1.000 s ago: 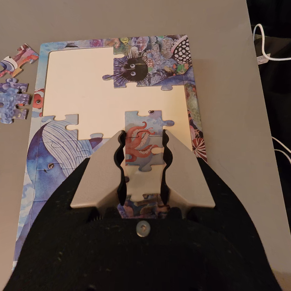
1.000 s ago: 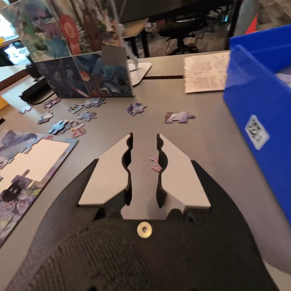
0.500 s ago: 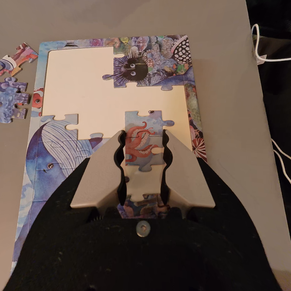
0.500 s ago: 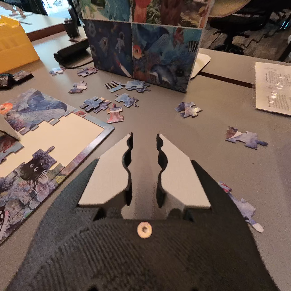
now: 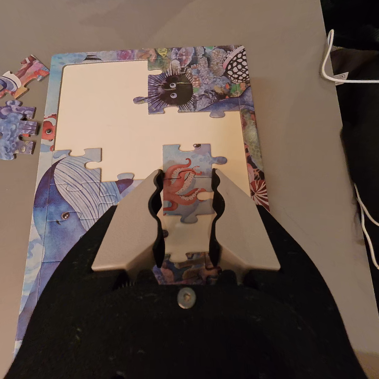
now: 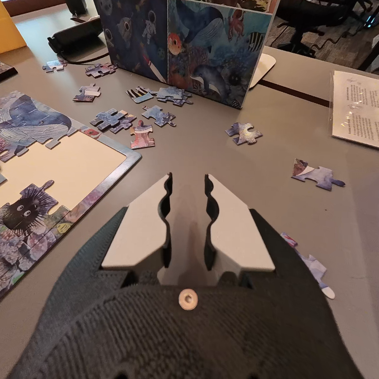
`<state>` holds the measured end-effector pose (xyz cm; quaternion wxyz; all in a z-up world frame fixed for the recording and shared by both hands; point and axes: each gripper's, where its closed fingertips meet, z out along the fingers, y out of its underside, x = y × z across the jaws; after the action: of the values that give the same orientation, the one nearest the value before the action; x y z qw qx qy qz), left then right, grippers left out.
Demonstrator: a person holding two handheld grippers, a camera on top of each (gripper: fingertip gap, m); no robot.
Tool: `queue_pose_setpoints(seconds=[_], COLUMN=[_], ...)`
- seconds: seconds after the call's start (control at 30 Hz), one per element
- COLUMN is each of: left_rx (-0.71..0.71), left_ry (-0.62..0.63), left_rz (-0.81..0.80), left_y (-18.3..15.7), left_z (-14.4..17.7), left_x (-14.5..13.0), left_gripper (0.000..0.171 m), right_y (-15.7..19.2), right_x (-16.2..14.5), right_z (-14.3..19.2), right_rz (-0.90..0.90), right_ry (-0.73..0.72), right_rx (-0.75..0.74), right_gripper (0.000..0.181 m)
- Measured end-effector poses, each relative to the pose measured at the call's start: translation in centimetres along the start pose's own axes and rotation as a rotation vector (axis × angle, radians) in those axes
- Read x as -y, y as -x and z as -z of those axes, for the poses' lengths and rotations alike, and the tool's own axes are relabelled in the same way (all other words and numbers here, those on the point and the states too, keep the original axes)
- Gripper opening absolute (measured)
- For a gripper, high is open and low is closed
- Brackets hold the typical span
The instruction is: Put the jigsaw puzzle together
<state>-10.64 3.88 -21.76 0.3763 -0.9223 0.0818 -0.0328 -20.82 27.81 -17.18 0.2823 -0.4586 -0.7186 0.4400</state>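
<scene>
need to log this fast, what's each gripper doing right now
Left gripper: jaws apart either side of the octopus pieces in the puzzle tray; grip cannot be told.
Right gripper: open, empty, above the table.

It looks like an office: a plain grey work table (image 6: 205,147) with black swivel chairs (image 6: 307,26) on patterned carpet (image 6: 332,43) behind it. A laminated printed sheet (image 6: 356,110), a yellow bin (image 6: 8,30) and white cables (image 5: 365,221) at the table edge fit that.

I see a red octopus (image 5: 182,188) on pale blue. The whale (image 5: 69,196) is blue with white stripes. My table (image 6: 205,143) is grey.
</scene>
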Motion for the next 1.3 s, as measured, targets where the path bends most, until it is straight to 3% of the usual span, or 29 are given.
queue_pose_setpoints(seconds=[0.7, 1.1, 1.3], left_rx=[0.013, 0.042, 0.058], left_ry=[-0.004, -0.126, -0.127], left_rz=[-0.027, -0.043, -0.047], left_y=[0.0, 0.4, 0.7], left_z=[0.0, 1.6, 1.7], left_x=[0.0, 1.8, 1.7], left_gripper=[0.045, 0.045, 0.045], right_y=[-0.2, -0.3, -0.4], right_x=[-0.1, 0.1, 0.1], right_z=[0.2, 0.4, 0.5], right_rz=[0.081, 0.094, 0.094], right_ry=[0.024, 0.021, 0.018], right_rx=[-0.052, -0.063, -0.068], right_gripper=[0.030, 0.030, 0.030])
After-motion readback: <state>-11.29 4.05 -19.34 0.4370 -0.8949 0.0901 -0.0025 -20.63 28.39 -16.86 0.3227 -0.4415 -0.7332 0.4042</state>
